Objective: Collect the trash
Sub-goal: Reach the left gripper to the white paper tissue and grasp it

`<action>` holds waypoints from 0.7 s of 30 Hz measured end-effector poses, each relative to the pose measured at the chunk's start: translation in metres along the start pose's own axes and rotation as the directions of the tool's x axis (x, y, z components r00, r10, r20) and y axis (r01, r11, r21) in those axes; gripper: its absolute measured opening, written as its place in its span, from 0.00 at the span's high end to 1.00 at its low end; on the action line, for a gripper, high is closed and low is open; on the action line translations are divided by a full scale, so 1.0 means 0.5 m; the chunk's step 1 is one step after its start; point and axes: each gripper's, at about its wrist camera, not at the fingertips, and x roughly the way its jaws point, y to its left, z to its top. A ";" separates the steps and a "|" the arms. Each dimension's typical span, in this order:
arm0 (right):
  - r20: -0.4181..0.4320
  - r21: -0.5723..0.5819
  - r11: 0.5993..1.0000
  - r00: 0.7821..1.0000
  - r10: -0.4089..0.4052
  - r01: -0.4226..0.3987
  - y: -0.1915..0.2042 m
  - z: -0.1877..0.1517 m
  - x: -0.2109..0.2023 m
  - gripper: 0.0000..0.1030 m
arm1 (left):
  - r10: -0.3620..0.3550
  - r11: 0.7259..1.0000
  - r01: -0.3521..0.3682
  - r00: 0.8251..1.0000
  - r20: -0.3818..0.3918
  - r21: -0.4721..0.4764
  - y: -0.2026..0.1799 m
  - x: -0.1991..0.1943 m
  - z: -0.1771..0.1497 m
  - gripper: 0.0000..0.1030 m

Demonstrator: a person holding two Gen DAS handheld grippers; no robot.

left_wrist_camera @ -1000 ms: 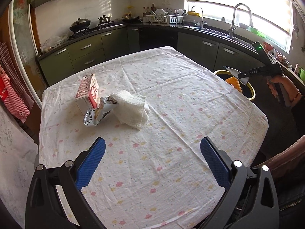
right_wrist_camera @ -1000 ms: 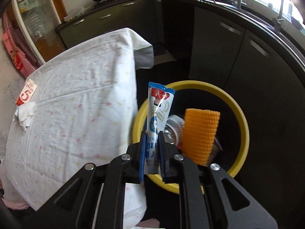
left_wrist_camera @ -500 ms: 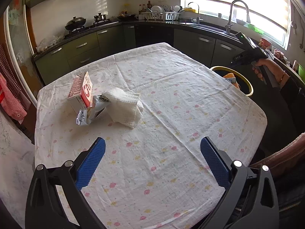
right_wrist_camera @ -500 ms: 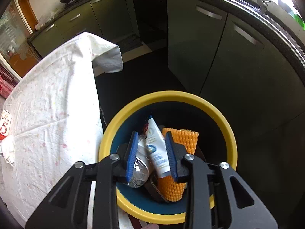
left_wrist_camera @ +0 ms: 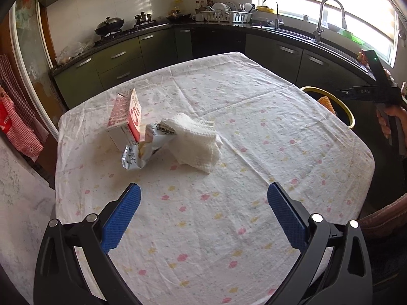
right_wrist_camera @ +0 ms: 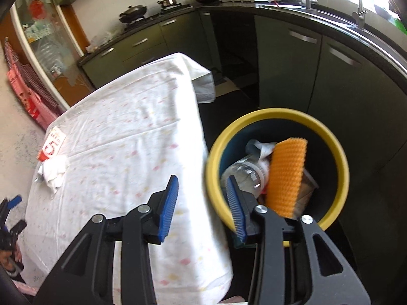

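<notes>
Trash on the table, a carton [left_wrist_camera: 124, 119], wrapper [left_wrist_camera: 146, 147] and tissue wad [left_wrist_camera: 197, 143], sits well ahead of the left gripper [left_wrist_camera: 203, 218]'s spread empty fingers, while the right gripper [right_wrist_camera: 202, 206], released and empty, hangs over the bin [right_wrist_camera: 277, 117], so next up is probably grabbing that pile.

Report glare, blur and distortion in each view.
Left wrist: window blown out at upper right, fisheye bends the counter edges, table sharp. Right wrist: glare in the top right corner, motion smear on the yellow bin rim and on the tablecloth's near edge.
</notes>
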 end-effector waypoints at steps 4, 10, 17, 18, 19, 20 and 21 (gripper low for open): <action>0.005 -0.020 0.999 0.999 0.037 -0.036 0.037 -0.014 0.000 0.63 | 0.012 0.999 -0.012 1.000 0.005 0.045 0.038 0.019 0.024 0.05; -0.004 -0.040 0.997 0.997 0.073 -0.073 0.069 -0.019 0.007 0.62 | -0.095 0.995 0.094 0.995 -0.030 -0.019 0.075 0.057 0.052 0.05; -0.005 -0.043 0.994 0.995 0.097 -0.097 0.077 -0.019 0.011 0.59 | -0.265 0.959 0.246 0.956 -0.129 -0.143 0.018 0.122 0.053 0.08; -0.003 -0.043 0.994 0.995 0.101 -0.101 0.077 -0.020 0.010 0.59 | -0.246 0.962 0.224 0.959 -0.138 -0.157 0.015 0.134 0.053 0.08; -0.002 -0.041 0.994 0.995 0.104 -0.104 0.076 -0.020 0.010 0.59 | -0.230 0.964 0.206 0.963 -0.140 -0.170 0.014 0.144 0.056 0.08; 0.001 -0.038 0.994 0.994 0.107 -0.107 0.074 -0.021 0.008 0.59 | -0.221 0.964 0.194 0.966 -0.136 -0.183 0.015 0.151 0.059 0.08; 0.002 -0.035 0.994 0.994 0.108 -0.107 0.072 -0.022 0.007 0.59 | -0.212 0.963 0.185 0.968 -0.130 -0.195 0.015 0.157 0.063 0.08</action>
